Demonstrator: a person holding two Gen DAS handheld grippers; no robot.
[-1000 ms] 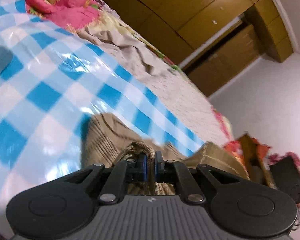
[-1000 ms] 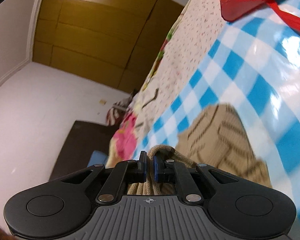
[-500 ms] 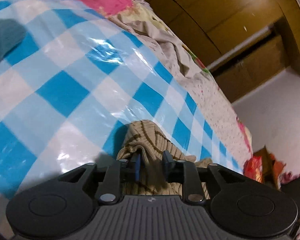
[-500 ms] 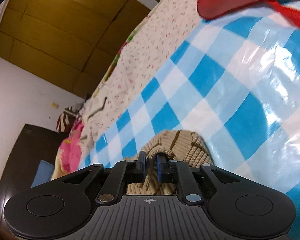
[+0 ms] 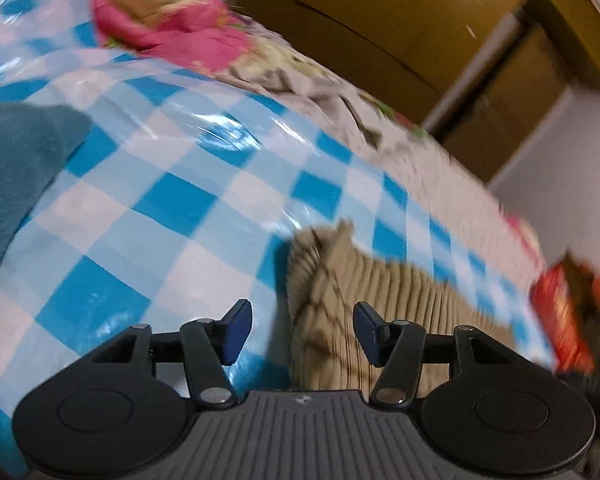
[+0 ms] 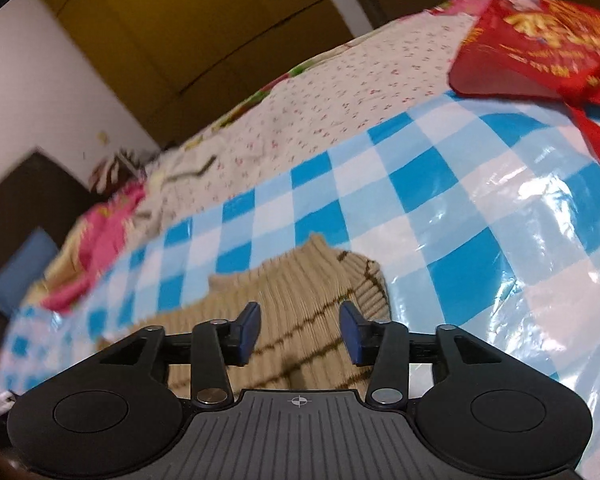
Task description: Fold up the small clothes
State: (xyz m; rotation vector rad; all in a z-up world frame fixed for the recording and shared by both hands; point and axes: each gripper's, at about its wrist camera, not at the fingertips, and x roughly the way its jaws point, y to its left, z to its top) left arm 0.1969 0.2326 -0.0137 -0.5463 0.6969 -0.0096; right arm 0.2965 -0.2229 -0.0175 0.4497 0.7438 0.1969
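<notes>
Both grippers have let go of the sweater since a second ago: then each pinched a fold of knit between closed pads, now we see the left gripper [image 5: 300, 330] and the right gripper [image 6: 298, 330] with jaws parted and opening further, pads clear of the cloth. Sweater [image 5: 364, 300], beige ribbed knit with brown lines, lies on the blue-and-white checked sheet [image 5: 148, 208]; in the left view its ribbed edge sits between and just past the blue pads, most of it running off to the right, blurred. In the right view the sweater [image 6: 300, 288] lies under and ahead of the jaws, a ribbed cuff or hem at its far right end, and the sheet [image 6: 440, 208] shines with glare. We note a teal cloth [image 5: 16, 168] at the left edge of the left view, well apart from the sweater, and a pink heap [image 5: 180, 28] at the far side of the sheet. Red bag [image 6: 540, 48] with gold print sits at the upper right of the right view, one strap trailing down onto the sheet. Floral bedding [image 6: 340, 96] lies beyond the sheet, brown wardrobe [image 5: 400, 20] behind
</notes>
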